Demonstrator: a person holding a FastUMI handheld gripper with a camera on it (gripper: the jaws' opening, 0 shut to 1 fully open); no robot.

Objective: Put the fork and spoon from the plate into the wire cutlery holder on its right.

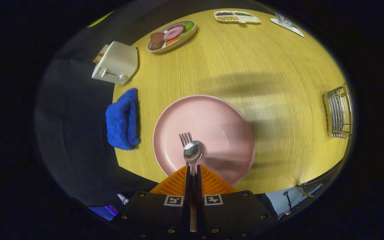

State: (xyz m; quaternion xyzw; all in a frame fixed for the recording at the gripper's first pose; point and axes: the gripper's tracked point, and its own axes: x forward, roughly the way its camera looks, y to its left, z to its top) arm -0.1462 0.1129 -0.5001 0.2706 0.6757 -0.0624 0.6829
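Gripper view showed my gripper [192, 171] clamped on fork [185, 138] and spoon [192, 152] handles together, held above the plate [212, 116], ready for carrying to the holder [339, 111] at the desk's right edge.

Fisheye cam rides on the hand-held gripper [192, 171], looking forward along its fingers and steeply down. Sits close above the pink plate [212, 116]; the whole counter [262, 66] fits in frame.

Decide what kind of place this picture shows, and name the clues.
Probably a mock dining table. A round wooden table holds a white toaster, an oval plate of food and a pink round plate. The gripper is shut on a metal spoon and fork.
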